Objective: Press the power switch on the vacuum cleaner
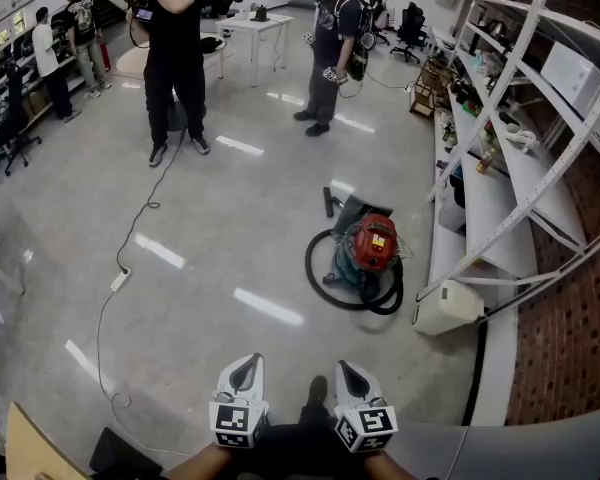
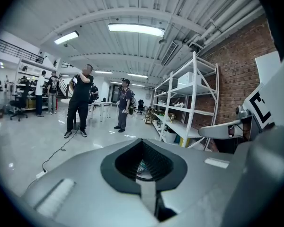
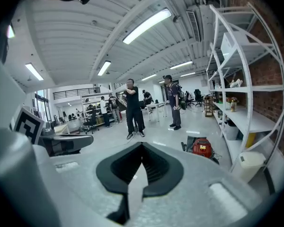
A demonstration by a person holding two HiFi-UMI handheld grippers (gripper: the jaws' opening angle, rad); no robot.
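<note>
The vacuum cleaner (image 1: 372, 253), a teal drum with a red top and a black hose looped round it, stands on the floor ahead and to the right, beside the shelving. It also shows small in the right gripper view as a vacuum cleaner (image 3: 202, 148) well beyond the jaws. My left gripper (image 1: 245, 361) and right gripper (image 1: 345, 367) are held side by side low in the head view, far short of the vacuum. The left gripper (image 2: 142, 142) and the right gripper (image 3: 142, 144) are both shut, with nothing held. I cannot make out the power switch at this distance.
White metal shelving (image 1: 500, 168) runs along the brick wall at right, with a white bin (image 1: 445, 308) at its near end. A cable and power strip (image 1: 120, 280) lie on the floor at left. Two people (image 1: 175, 58) (image 1: 330, 48) stand further back near a white table (image 1: 255, 28).
</note>
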